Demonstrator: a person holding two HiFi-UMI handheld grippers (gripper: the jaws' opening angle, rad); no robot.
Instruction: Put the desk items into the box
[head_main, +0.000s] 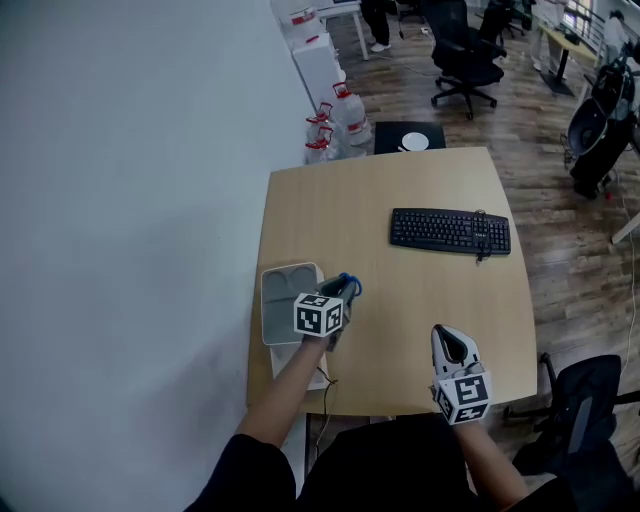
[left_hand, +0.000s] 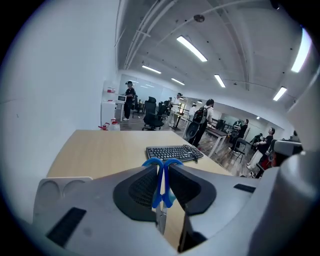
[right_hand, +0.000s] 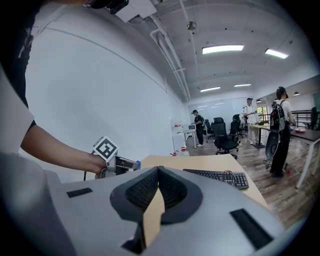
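Note:
A pair of blue-handled scissors (left_hand: 157, 185) is clamped between the pads of my left gripper (left_hand: 163, 165), handle loops sticking out past the tips. In the head view that left gripper (head_main: 345, 287) hangs over the near left part of the wooden table, right beside the pale grey box (head_main: 285, 300), whose rim also shows in the left gripper view (left_hand: 60, 186). A black keyboard (head_main: 450, 231) lies across the table's far right half. My right gripper (head_main: 441, 333) is over the near edge, shut, with nothing between its pads (right_hand: 158, 167).
A white wall runs along the table's left side. Water bottles (head_main: 335, 122) and a black case (head_main: 408, 137) stand on the floor beyond the far edge. A black office chair (head_main: 585, 405) sits at the near right. People stand in the office behind.

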